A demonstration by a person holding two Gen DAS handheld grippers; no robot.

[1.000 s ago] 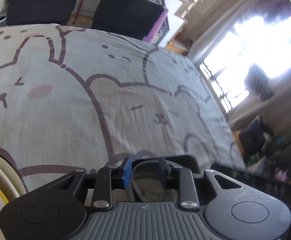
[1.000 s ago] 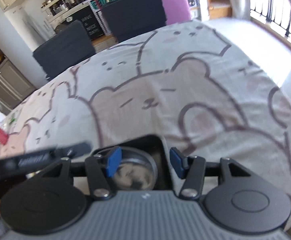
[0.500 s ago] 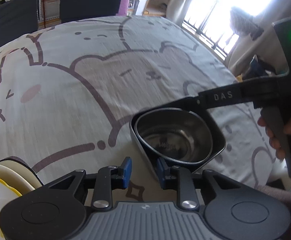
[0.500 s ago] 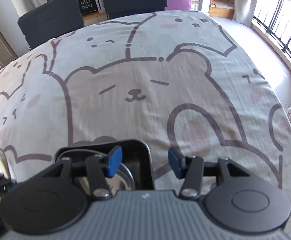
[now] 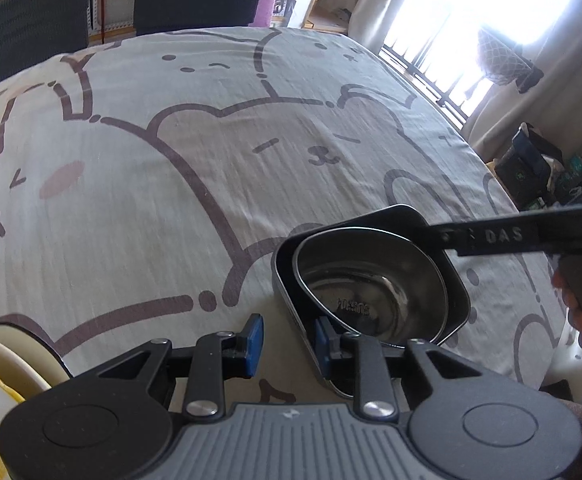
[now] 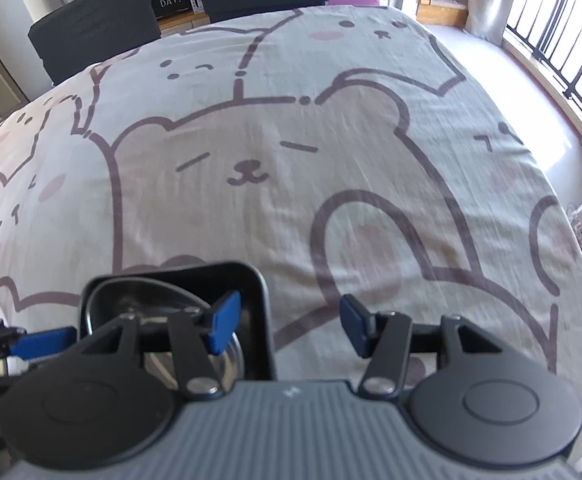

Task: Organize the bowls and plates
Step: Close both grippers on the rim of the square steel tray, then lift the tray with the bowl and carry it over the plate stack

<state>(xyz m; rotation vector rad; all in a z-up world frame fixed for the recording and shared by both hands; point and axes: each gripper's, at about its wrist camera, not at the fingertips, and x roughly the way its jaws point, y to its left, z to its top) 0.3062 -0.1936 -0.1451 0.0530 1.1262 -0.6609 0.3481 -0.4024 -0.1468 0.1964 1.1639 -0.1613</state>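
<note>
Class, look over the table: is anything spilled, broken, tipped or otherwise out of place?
Nothing stands out. The steel bowl sits upright and empty inside the black square dish on the bear tablecloth; no spill or damage shows. The plates at the left edge are mostly cut off.

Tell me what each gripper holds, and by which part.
Nothing. The left gripper and right gripper each straddle a wall of the black tray with the steel bowl, unclamped.

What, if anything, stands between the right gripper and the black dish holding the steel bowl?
Nothing visible. The right gripper is open and straddles the black dish's side wall, one finger over the steel bowl inside, the other over the tablecloth.
</note>
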